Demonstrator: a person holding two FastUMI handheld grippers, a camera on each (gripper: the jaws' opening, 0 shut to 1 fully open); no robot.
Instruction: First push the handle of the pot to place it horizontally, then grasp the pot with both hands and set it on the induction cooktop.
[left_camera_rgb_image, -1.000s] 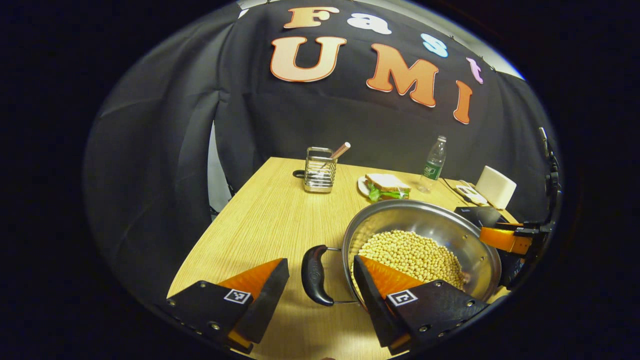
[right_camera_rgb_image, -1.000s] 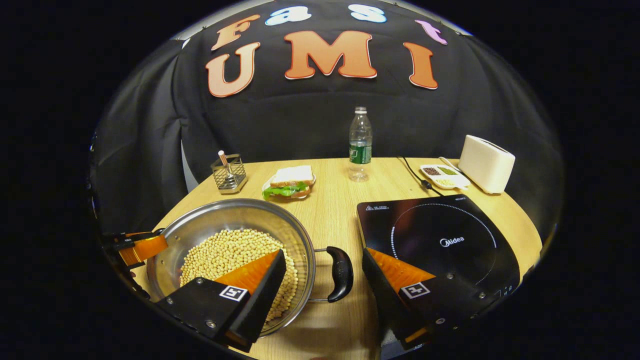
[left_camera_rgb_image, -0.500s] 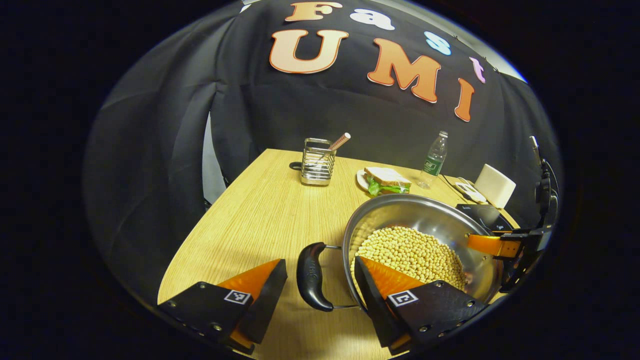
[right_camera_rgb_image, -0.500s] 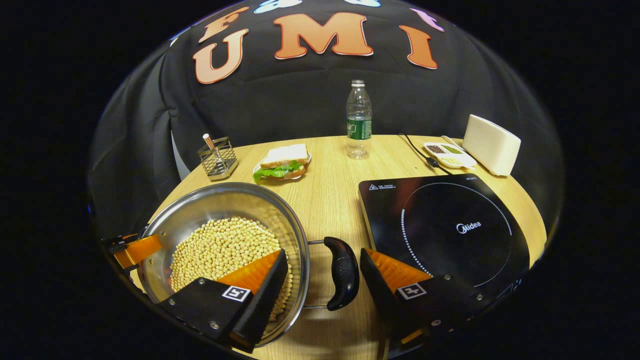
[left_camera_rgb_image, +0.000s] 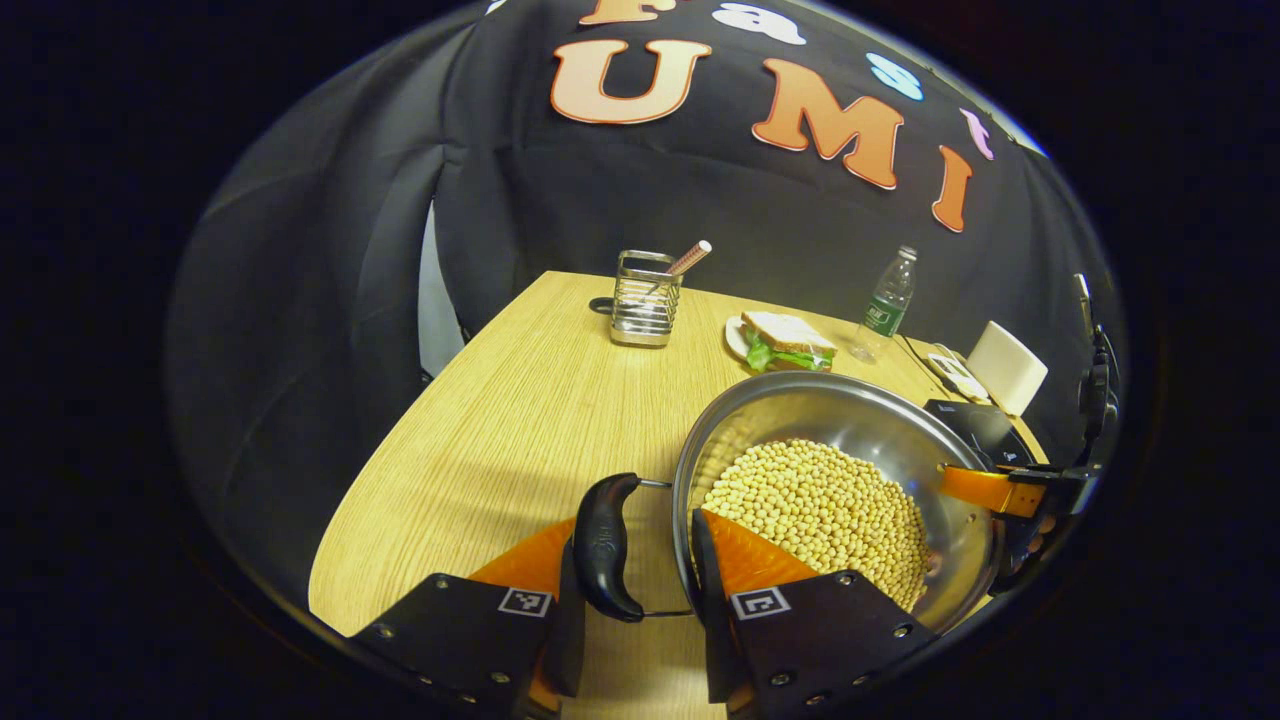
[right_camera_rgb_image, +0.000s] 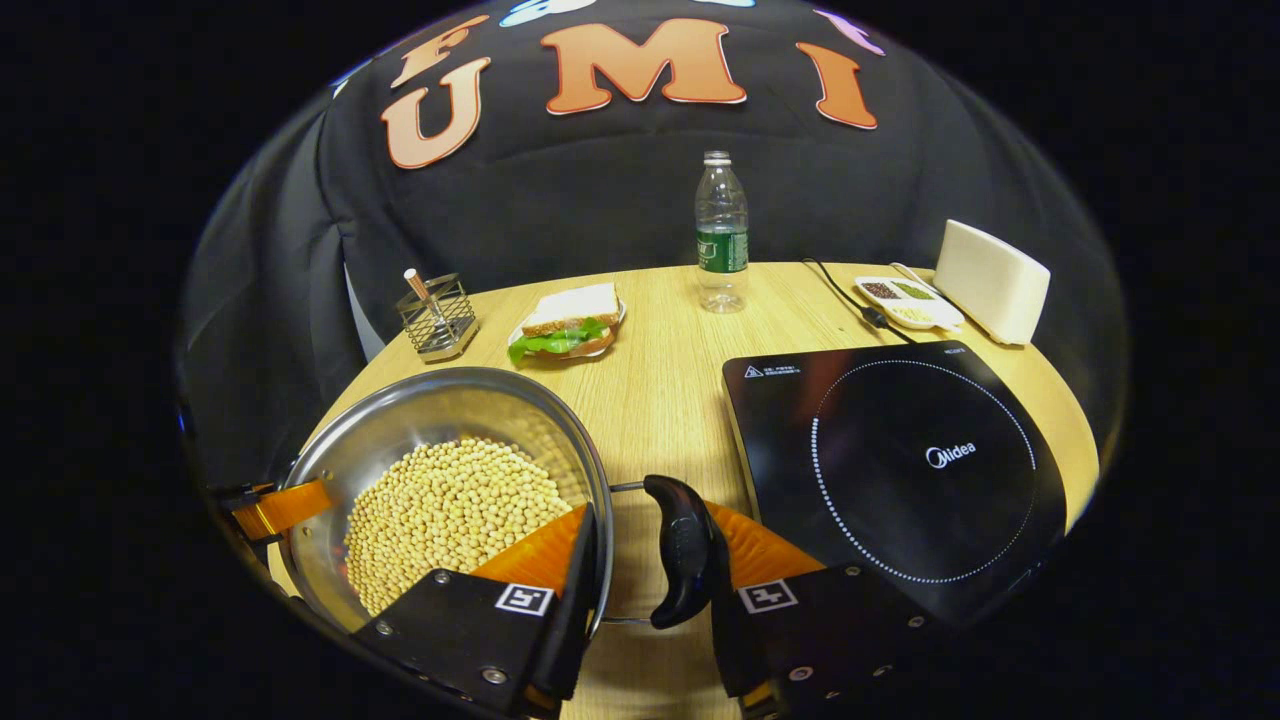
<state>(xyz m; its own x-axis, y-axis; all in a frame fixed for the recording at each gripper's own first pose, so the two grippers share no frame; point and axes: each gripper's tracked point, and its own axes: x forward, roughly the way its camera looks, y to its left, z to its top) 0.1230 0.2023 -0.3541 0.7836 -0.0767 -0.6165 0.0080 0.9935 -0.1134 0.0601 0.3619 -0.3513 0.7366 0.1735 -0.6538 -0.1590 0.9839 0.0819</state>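
Both pot (left_camera_rgb_image: 850, 440) handles btwn claw fingers

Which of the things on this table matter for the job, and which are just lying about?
For the job:
- round steel pot of yellow beans
- its black curved side handles
- flat black induction cooktop
- left tongs, right tongs

Lying about:
- sandwich on a plate
- clear plastic bottle
- wire utensil holder
- white boxy toaster
- small dish of spices
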